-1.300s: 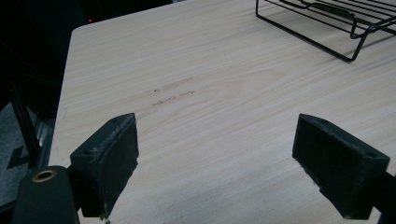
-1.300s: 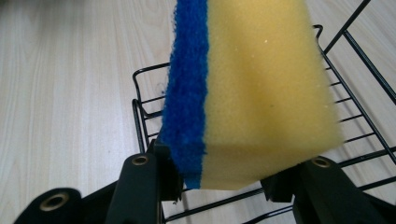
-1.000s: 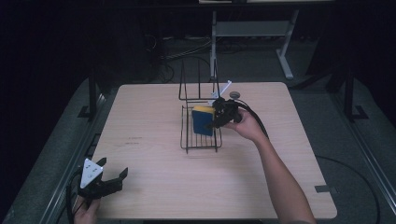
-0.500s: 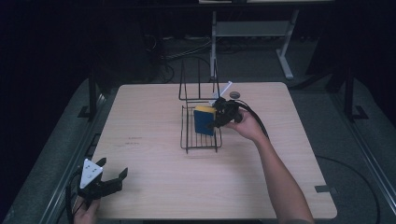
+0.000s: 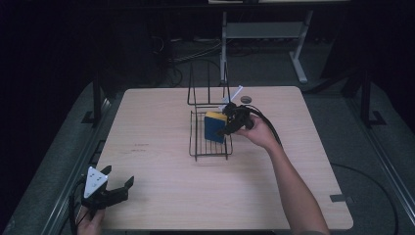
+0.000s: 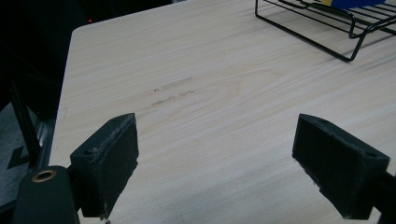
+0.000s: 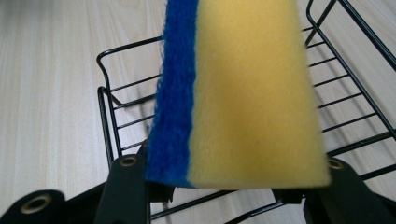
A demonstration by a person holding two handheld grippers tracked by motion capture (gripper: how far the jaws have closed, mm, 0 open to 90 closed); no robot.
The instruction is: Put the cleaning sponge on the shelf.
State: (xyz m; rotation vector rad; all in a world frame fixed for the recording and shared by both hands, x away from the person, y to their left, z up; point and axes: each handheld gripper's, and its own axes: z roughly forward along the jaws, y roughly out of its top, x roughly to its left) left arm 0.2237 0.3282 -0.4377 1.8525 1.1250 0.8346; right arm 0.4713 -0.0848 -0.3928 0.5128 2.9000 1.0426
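A yellow sponge with a blue scouring side (image 5: 214, 127) stands on edge over the black wire rack (image 5: 209, 149) in the middle of the table. My right gripper (image 5: 226, 128) reaches in from the right. Its jaws have just been opening, and the sponge (image 7: 243, 93) still fills the gap between them, touching both. Rack wires (image 7: 116, 116) run below it. My left gripper (image 5: 117, 188) rests at the table's near left corner. It is open, with bare wood between its pads (image 6: 112, 163).
A taller black wire frame (image 5: 208, 88) stands just behind the rack. A small dark round thing (image 5: 245, 99) lies near the far edge. The near corner of the rack (image 6: 345, 42) lies ahead of the left gripper. Dark floor and a metal stand surround the table.
The right gripper's jaws stand slightly wider around the sponge. Neither hand has moved, and the sponge and rack stay where they were.
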